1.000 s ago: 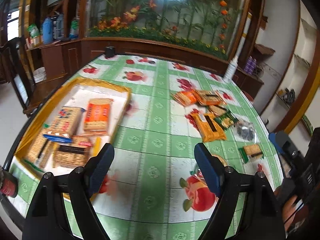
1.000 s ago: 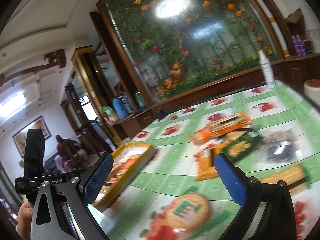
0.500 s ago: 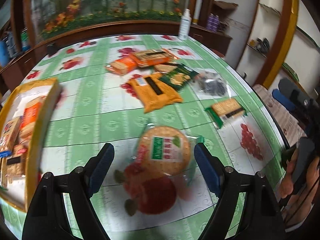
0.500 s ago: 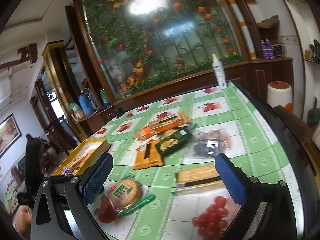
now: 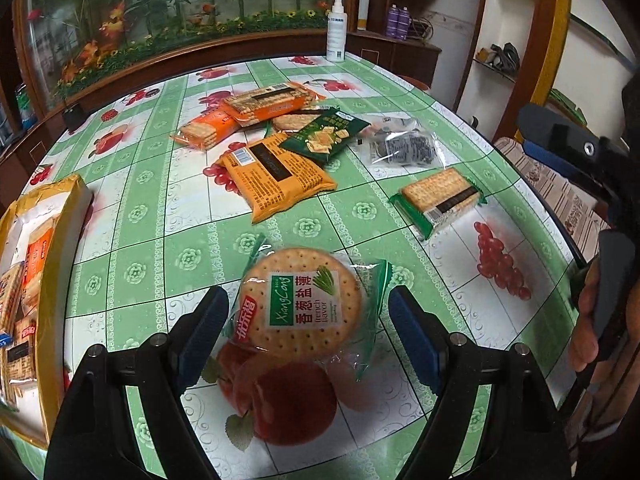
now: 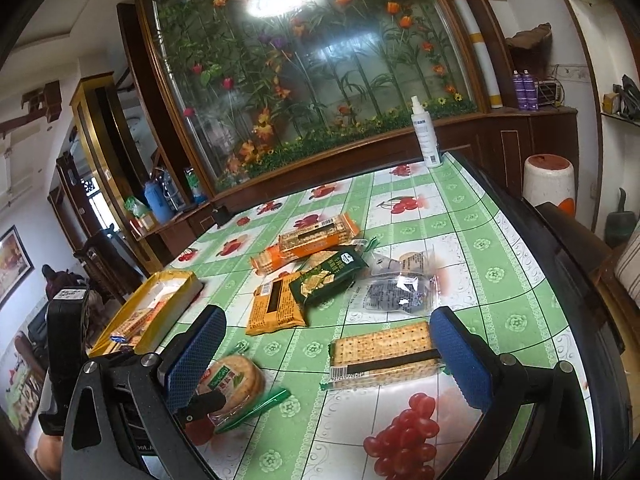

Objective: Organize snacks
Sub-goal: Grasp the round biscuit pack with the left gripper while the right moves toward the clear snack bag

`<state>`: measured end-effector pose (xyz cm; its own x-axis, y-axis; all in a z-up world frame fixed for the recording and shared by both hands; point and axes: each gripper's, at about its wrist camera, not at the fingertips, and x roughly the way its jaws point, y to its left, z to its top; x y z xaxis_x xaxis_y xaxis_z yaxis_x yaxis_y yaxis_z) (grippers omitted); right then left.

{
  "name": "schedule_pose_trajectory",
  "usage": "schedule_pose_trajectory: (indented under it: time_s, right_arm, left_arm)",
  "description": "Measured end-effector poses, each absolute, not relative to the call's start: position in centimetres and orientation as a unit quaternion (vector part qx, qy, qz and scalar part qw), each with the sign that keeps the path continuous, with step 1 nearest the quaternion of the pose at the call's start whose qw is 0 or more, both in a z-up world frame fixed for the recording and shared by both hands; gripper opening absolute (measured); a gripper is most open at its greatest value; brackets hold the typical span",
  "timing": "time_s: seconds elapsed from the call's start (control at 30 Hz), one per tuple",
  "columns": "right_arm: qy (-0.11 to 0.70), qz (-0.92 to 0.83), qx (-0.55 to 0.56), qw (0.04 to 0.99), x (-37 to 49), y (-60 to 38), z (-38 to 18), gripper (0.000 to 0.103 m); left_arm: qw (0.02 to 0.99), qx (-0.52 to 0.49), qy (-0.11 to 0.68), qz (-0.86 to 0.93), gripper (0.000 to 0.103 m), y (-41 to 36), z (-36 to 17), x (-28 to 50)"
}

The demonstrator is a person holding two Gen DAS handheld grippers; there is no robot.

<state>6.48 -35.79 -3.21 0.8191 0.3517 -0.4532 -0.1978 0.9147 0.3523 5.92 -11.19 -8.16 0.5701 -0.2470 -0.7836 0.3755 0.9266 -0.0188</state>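
Since a second ago the left gripper (image 5: 308, 324) has swung away from the yellow tray (image 5: 60, 248) and dropped over the round cracker pack (image 5: 306, 300); the right gripper (image 6: 328, 344) has turned from the tray side toward the snack pile. Table (image 5: 152, 184), green checked fruit-print cloth, fills both views. Tray at its left edge, several biscuit packs already in it. Loose snacks mid-table: orange pouch (image 5: 276, 176), two orange biscuit sleeves (image 5: 248, 114), dark green cracker bag (image 5: 324, 134), clear bag of dark cookies (image 5: 404, 146), green-edged rectangular cracker pack (image 5: 440, 196). Left jaws stand apart, one blue pad on each side of the round pack, neither pressing it; pack lies flat on the cloth. Right jaws wide apart, nothing between the pads; the rectangular cracker pack lies on the cloth just ahead. White spray bottle (image 6: 426, 136) at the far table edge.
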Motion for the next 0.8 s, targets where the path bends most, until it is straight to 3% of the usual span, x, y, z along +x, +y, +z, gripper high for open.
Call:
schedule_pose_trajectory:
  time_s: [0.53, 0.8]
  right_arm:
    - [0.342, 0.096, 0.118, 0.927, 12.2, -34.6, -5.0, 0.103]
    - [0.322, 0.105, 0.157, 0.928, 12.2, -35.7, -4.7, 0.103]
  left_arm:
    - [0.866, 0.08, 0.447, -0.208, 0.082, -10.9, -9.7, 7.2]
    - [0.863, 0.089, 0.449, -0.215, 0.082, -11.0, -9.9, 7.8]
